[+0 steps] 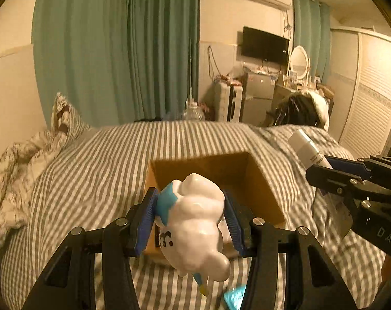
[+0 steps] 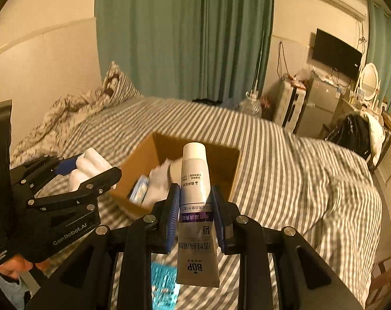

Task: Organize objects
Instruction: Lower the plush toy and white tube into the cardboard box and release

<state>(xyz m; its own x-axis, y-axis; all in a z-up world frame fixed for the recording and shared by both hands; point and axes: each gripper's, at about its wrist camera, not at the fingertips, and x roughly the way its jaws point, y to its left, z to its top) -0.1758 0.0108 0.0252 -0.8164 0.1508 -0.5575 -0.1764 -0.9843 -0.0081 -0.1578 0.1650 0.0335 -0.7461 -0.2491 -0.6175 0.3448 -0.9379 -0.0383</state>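
An open cardboard box (image 1: 262,188) (image 2: 221,160) sits on the striped bed. My left gripper (image 1: 191,209) is shut on a white and blue ceramic figurine (image 1: 195,227), held over the box's near edge; it also shows in the right wrist view (image 2: 89,165). My right gripper (image 2: 195,201) is shut on a white BOP tube (image 2: 195,206), cap pointing toward the box; the tube shows in the left wrist view (image 1: 306,149) at the right. Inside the box lie white items (image 2: 159,178) and a blue packet (image 2: 140,190).
The grey striped bedsheet (image 1: 92,170) covers the bed, with a crumpled quilt and pillow (image 1: 27,155) at the left. A blue packet (image 2: 164,281) lies on the sheet below my right gripper. A fridge, drawers and dresser (image 1: 257,93) stand beyond the bed.
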